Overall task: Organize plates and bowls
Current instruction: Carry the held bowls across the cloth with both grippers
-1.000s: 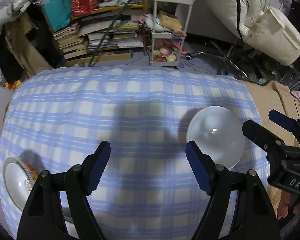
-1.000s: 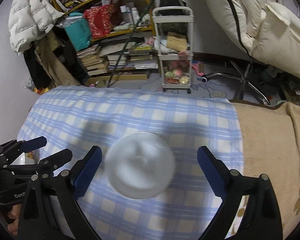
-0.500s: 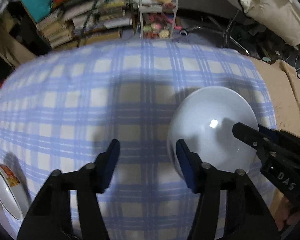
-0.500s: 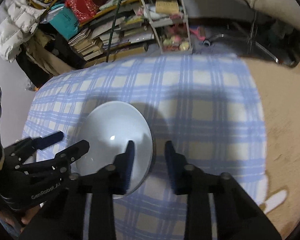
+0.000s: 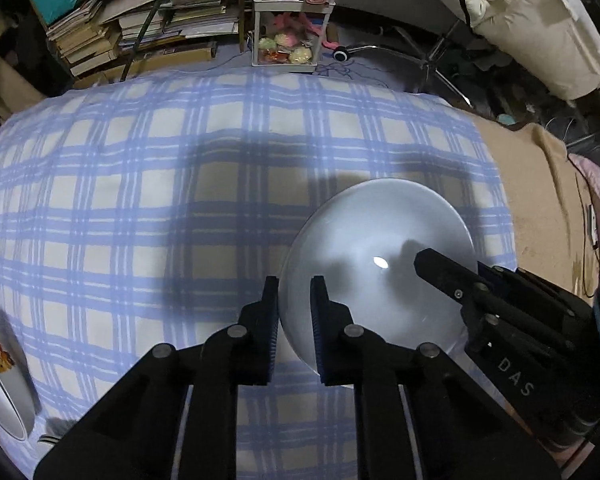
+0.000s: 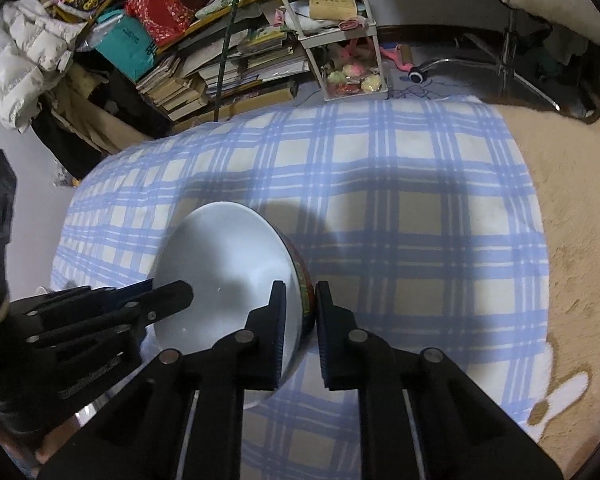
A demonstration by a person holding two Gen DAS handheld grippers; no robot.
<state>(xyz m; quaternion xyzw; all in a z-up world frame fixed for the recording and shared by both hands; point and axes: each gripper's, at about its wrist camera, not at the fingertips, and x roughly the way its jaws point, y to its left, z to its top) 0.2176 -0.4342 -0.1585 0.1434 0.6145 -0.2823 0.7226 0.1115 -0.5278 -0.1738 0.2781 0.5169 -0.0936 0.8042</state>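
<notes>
A white bowl point(image 5: 380, 248) sits on the blue plaid cloth point(image 5: 140, 200); in the right wrist view the bowl point(image 6: 220, 264) shows a red and green pattern on its outer wall. My left gripper point(image 5: 295, 312) has the bowl's left rim between its pads, jaws closing on it. My right gripper point(image 6: 300, 312) straddles the opposite rim, one finger inside and one outside, jaws closing as well. Each gripper also shows in the other's view: the right gripper point(image 5: 452, 268) and the left gripper point(image 6: 164, 292) reach in over the bowl.
A second white plate point(image 5: 0, 392) with an orange pattern lies at the cloth's near left. A tan blanket point(image 6: 572, 240) covers the right side. Beyond the far edge stand a white shelf cart point(image 6: 340, 40), piles of books point(image 5: 140, 28) and a chair base point(image 5: 420, 56).
Both grippers came down onto the bowl and went from wide open to nearly closed, one on each side of its rim.
</notes>
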